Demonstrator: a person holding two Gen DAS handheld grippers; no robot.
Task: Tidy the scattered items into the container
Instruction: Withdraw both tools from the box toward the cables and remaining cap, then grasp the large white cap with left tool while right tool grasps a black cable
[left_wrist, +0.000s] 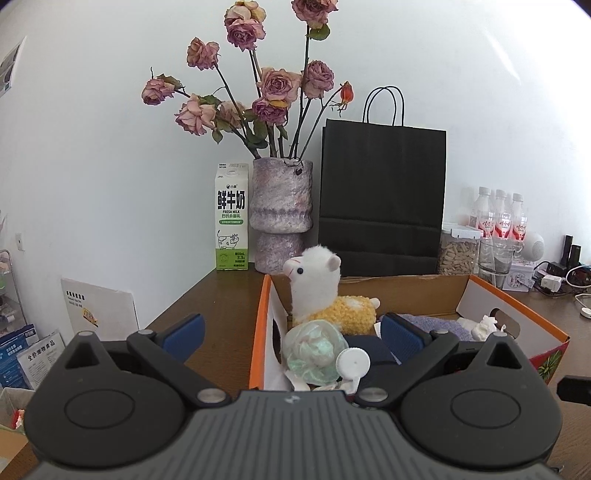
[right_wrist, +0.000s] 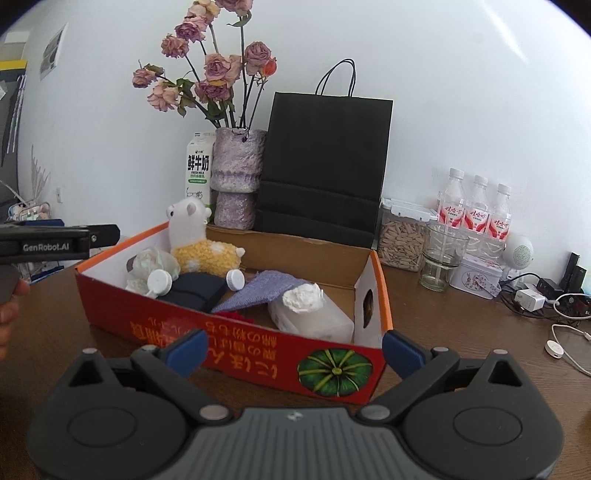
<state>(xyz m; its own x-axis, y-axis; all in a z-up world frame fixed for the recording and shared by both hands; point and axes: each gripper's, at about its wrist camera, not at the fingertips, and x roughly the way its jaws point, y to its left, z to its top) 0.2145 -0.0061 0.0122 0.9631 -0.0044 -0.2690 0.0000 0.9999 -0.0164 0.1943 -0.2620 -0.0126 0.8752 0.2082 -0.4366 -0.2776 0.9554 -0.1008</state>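
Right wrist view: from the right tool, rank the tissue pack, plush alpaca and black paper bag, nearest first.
1. Tissue pack, in the box's near right corner.
2. Plush alpaca, at the box's far left end.
3. Black paper bag, behind the box by the wall.

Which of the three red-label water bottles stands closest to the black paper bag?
The leftmost bottle of the row. It stands behind the seed jar, on the side toward the black paper bag; the other two sit further right, toward the white speaker.
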